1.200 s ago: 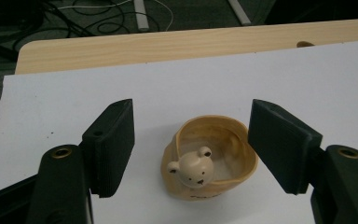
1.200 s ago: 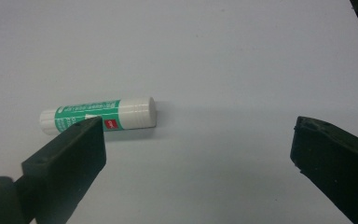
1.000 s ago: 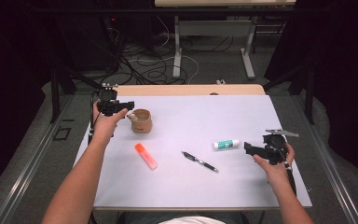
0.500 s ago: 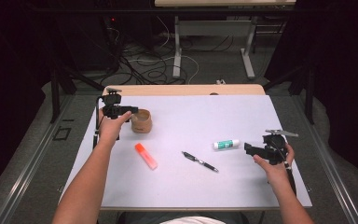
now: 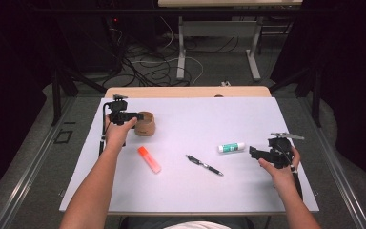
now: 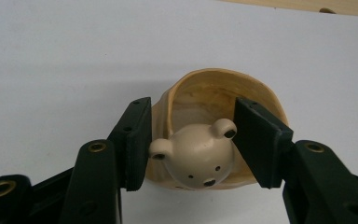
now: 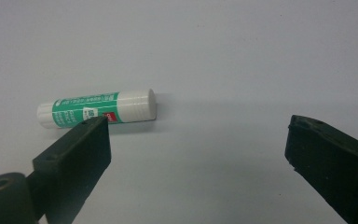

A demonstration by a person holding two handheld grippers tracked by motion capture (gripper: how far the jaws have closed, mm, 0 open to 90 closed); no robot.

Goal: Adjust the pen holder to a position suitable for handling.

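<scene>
Seen from high up: left gripper (image 5: pixel 132 116) right at a small wooden cup (image 5: pixel 147 125) near the far left of the white surface (image 5: pixel 209 119). Right gripper (image 5: pixel 253 151) low on the right, near a glue stick (image 5: pixel 231 148). Between them, an orange marker (image 5: pixel 149 159) and a pen (image 5: pixel 204 165).

Left gripper view: fingers (image 6: pixel 137 140) either side of the cup, just been closing, not squeezing yet. Little bear head (image 6: pixel 198 156) between them.

Right gripper view: fingers (image 7: pixel 81 144) spread wide, holding nothing, glue stick just past them.
</scene>
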